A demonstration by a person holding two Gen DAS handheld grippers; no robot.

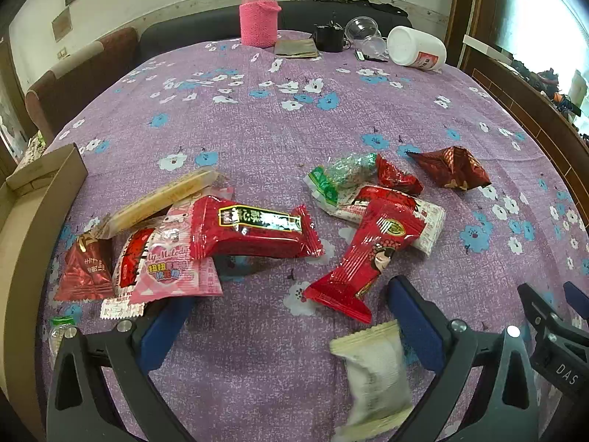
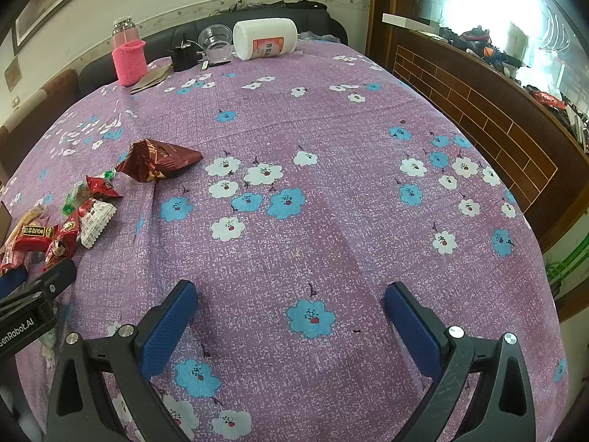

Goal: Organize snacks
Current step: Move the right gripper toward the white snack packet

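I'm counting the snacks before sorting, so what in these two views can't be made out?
- Cardboard box, left wrist view: cut off by the left edge, inside unseen.
- White packet, left wrist view: blurred, print unreadable.
- Pink packet pile: wrappers overlap, count underneath uncertain.
- Small bottle, left wrist view: half hidden behind the left gripper.
- Snack pile, right wrist view: small, cut by the left edge.

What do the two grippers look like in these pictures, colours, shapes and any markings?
Both look alike. The left gripper and the right gripper each have two blue textured pads on black, angular frames with triangular cut-outs and silver round bolts. White lettering shows on their black bodies where each is seen from the other's camera. No cables or sleeves show.
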